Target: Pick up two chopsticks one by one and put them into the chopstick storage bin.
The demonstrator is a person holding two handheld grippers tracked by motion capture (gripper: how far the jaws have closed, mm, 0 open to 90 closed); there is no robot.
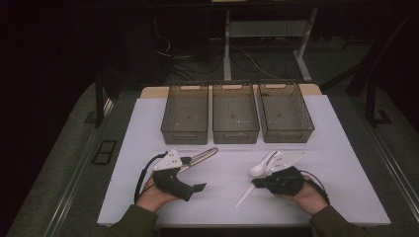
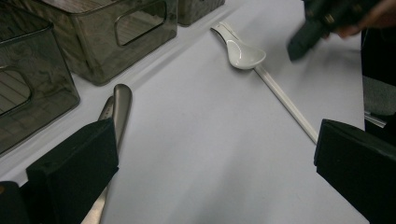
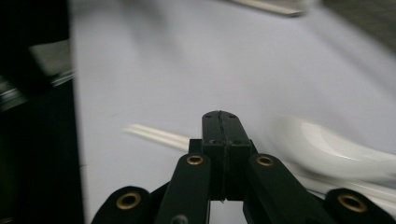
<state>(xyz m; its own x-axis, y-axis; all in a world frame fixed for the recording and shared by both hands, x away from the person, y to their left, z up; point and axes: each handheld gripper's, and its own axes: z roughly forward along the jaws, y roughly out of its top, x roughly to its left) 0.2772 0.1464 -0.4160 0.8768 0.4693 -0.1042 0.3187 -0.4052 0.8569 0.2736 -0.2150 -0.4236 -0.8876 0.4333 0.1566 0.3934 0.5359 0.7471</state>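
On the left side of the white table (image 1: 148, 197), the left gripper (image 2: 210, 163) rests with its two black jaws spread wide apart and nothing between them. Just beside its left jaw lies a pair of metal tongs (image 2: 119, 109), flat on the table, with the two arms lying close together and not pinching anything. Behind the tongs stand three clear bins (image 1: 185, 113) in a row at the far side of the table, and all three look empty. Moving to the middle, a white soup spoon (image 2: 240, 49) lies on the table with its bowl facing up. White chopsticks (image 2: 285, 100) lie under it or right against it, and they stretch toward the near edge. On the right, the right gripper (image 3: 220, 128) has its jaws pressed tight together with nothing held in them. Its tip hangs just above the chopsticks, and the spoon is right next to it. The job looks like putting the kitchen tools into the bins, and it has hardly started. Nothing is in a bin yet. The tongs, the spoon and the chopsticks are all waiting on the table. My guess is that the right gripper needs to open its jaws before it can pick up the chopsticks or the spoon.
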